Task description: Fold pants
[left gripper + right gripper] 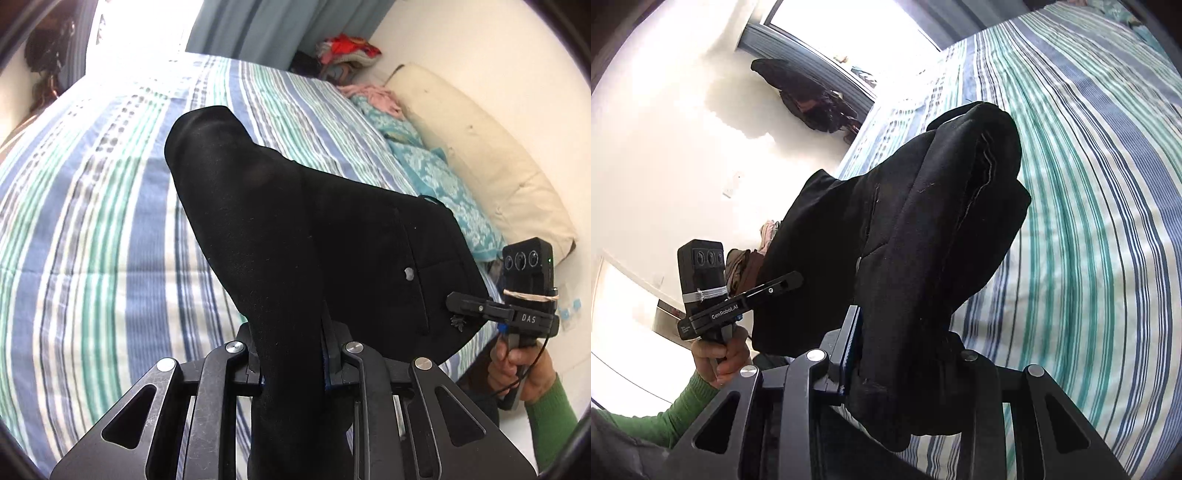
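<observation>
The black pants [295,229] hang lifted above the striped bedspread [92,229], stretched between both tools. The left gripper [291,354] is clamped on a bunched leg of the pants, the right gripper [905,354] on a thick fold of their fabric. Beyond, at the far right, a cream pillow [480,162] lies against the wall.

striped bedspread [92,221], cream pillow [480,155] (perhaps stained), curtain [258,26]
</observation>
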Demonstrator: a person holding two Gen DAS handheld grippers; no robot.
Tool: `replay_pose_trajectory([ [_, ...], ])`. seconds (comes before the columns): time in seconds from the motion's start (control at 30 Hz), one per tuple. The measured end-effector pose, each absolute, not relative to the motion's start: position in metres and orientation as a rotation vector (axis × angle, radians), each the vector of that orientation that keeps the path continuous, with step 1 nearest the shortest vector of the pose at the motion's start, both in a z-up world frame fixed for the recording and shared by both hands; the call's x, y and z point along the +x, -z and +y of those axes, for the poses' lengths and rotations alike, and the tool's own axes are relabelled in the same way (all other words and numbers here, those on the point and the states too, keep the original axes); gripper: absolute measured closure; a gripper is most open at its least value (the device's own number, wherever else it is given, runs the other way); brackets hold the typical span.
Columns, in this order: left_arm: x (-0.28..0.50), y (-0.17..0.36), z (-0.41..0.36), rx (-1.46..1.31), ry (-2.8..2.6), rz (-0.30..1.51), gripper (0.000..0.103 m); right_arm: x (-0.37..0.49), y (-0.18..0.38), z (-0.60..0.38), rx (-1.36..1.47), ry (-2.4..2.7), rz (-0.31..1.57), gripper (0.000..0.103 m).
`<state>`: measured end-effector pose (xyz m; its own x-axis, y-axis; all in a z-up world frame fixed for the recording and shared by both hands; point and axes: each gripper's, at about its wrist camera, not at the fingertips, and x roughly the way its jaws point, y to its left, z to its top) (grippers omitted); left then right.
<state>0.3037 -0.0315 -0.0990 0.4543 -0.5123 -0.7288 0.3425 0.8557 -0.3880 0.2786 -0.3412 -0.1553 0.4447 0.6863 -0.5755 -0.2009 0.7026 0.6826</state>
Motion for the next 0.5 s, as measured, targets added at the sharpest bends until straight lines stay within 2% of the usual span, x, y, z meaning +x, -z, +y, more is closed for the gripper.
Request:
replay_pose_trajectory([
  [0.1,0.334,0.118,-0.013,-0.182,0.471,0.967,0.081,0.328,0.158,-0.321,0.592,-0.583,0.944,0.069],
  [0.17,0.352,0.162,-0.008,-0.147,0.366,1.041,0.060,0.348,0.179,-0.313,0.619,-0.541,0.972,0.066],
  [0.2,0.357,0.193,-0.008,-0.119,0.281,1.099,0.043,0.357,0.199,-0.312,0.631,-0.490,1.004,0.063],
  [0.23,0.360,0.221,0.000,-0.082,0.192,1.161,0.041,0.364,0.224,-0.313,0.632,-0.414,1.056,0.061],
  [0.27,0.361,0.242,0.008,-0.092,0.166,1.198,0.034,0.367,0.252,-0.316,0.629,-0.310,1.138,0.055],
  [0.3,0.356,0.244,0.021,-0.159,0.175,1.165,0.025,0.368,0.279,-0.319,0.639,-0.235,1.225,0.046],
  [0.33,0.351,0.240,0.029,-0.198,0.152,1.142,0.018,0.366,0.291,-0.325,0.727,-0.242,1.204,0.045],
  [0.47,0.326,0.208,0.044,-0.169,0.101,1.049,0.019,0.349,0.276,-0.339,0.782,-0.271,1.128,0.041],
  [0.5,0.316,0.200,0.042,-0.131,0.096,1.023,0.017,0.342,0.267,-0.342,0.745,-0.267,1.108,0.034],
])
